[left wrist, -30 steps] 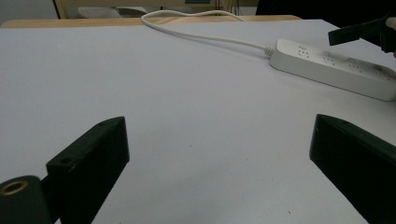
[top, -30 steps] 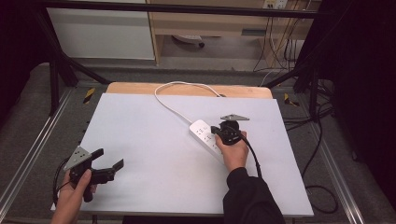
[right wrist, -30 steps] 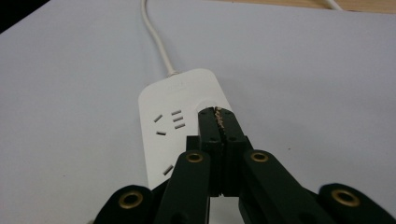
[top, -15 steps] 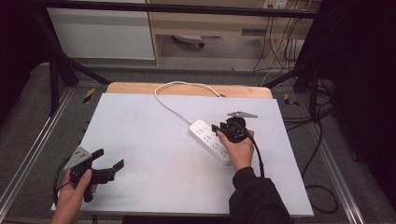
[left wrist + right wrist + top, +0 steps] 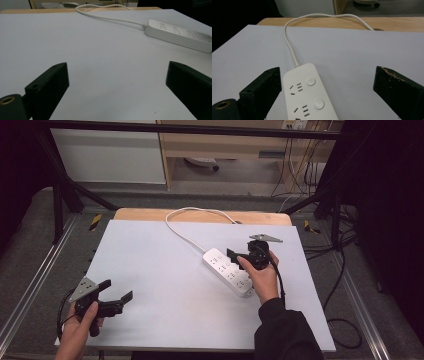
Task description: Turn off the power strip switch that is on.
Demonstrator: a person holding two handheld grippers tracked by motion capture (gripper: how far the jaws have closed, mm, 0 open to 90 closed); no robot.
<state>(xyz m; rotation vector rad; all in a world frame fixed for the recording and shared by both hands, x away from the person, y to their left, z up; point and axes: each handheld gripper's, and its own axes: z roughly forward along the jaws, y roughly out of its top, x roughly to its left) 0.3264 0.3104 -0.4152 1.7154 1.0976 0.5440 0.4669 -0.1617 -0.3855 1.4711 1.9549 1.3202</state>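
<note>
power strip [image 5: 229,271] lies flat on the white table [image 5: 165,285], right of centre, set diagonally in the high view with its cord end toward the far left and its other end toward the person's right hand. its white cord [image 5: 192,217] leaves the far end, loops toward the wooden back edge [image 5: 145,214] of the table and runs off near the right rear. right gripper [image 5: 240,256] hangs above the strip's middle, pointing toward the far-left end; its jaws have just been opening and now stand wide apart, nothing pinched between them. in the right gripper view the strip [image 5: 308,93] sits between the two black jaws, closer to the left one, with clear gaps on both sides so the pads are off it; a round button and a socket group show on top, cord [image 5: 289,45] running away from its end toward the back edge. left gripper [image 5: 119,302] is at the near left corner of the table, well apart from the strip, jaws spread wide and holding nothing. left gripper view looks low across the bare table [image 5: 100,62], strip [image 5: 180,35] off at upper right, cord [image 5: 105,16] curling behind it.
</note>
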